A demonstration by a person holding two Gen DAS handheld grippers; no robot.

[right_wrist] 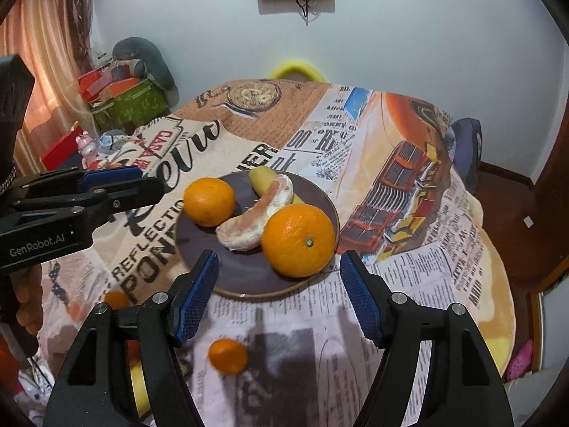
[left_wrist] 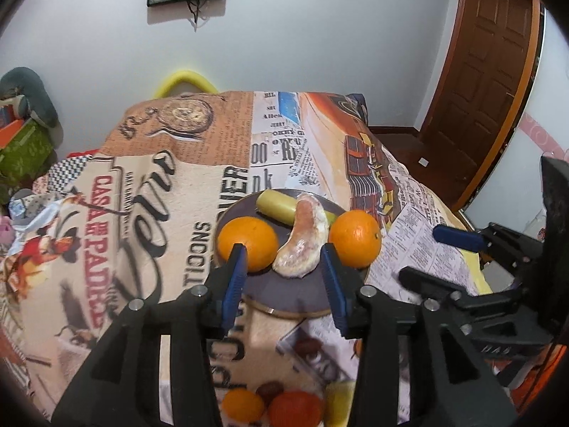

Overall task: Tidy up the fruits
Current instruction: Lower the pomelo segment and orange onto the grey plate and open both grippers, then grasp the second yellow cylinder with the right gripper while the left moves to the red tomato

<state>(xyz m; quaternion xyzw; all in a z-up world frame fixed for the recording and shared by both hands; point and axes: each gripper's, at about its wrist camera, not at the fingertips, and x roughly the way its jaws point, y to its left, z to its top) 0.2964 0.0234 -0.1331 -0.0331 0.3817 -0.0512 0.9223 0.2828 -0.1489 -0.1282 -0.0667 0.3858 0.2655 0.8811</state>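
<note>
Blocking plate edge, left gripper, banana half hidden

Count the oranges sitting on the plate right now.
2. One orange on the plate's left side, a larger orange at its right edge. Smaller citrus lies off the plate nearer the camera.

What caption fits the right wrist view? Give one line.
Open right gripper above a dark plate holding two oranges, a pomelo segment and a yellow fruit.
</note>
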